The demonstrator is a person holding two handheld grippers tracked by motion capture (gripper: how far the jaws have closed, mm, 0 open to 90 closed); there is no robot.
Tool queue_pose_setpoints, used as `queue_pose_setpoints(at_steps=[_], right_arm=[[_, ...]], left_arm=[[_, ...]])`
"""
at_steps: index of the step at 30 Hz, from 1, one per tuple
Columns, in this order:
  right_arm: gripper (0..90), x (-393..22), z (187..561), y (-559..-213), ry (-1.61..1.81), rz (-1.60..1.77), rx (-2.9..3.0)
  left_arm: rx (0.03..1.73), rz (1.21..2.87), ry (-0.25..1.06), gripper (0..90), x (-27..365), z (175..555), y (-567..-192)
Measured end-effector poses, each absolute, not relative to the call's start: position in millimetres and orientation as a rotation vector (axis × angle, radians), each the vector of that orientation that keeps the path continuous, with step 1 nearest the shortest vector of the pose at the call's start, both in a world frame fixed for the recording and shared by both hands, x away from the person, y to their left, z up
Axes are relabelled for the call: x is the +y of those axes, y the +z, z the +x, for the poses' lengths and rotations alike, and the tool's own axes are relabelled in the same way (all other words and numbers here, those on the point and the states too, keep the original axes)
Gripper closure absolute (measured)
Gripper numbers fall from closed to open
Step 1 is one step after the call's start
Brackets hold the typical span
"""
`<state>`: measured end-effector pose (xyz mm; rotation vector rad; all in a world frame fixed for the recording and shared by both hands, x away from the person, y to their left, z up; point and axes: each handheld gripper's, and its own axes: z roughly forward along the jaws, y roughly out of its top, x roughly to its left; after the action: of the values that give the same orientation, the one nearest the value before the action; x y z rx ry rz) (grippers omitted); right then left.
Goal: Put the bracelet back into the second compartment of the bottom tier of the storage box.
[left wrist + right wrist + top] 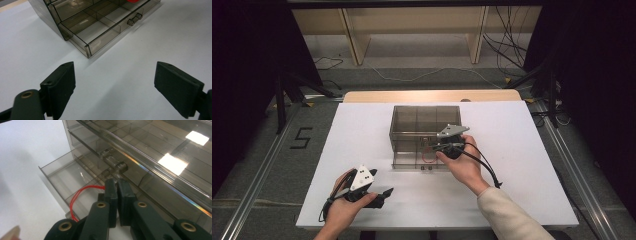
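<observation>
R gripper (117, 185) jaws pinch red band (75, 198) over open drawer (60, 178); L gripper (115, 87) jaws wide, empty.

A white rectangular table top (362, 130) fills the middle. Beyond its far edge stands a pale wooden shelf frame (412, 30); loose black cables (507, 50) lie far right on the grey floor (422, 75).

A smoky clear drawer cabinet (412, 120) stands on the white table (522, 165).
</observation>
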<state>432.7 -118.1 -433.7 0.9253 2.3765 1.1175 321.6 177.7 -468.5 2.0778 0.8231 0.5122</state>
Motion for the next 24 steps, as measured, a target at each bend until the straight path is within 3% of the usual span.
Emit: queue_pose_setpoints(at_steps=[24], right_arm=[[87.5,-107.1,435.3,-447.1,1.051,0.89,2.363]], left_arm=[[0.817,2.083,0.51,17.2,177.9,321.6,-468.5]])
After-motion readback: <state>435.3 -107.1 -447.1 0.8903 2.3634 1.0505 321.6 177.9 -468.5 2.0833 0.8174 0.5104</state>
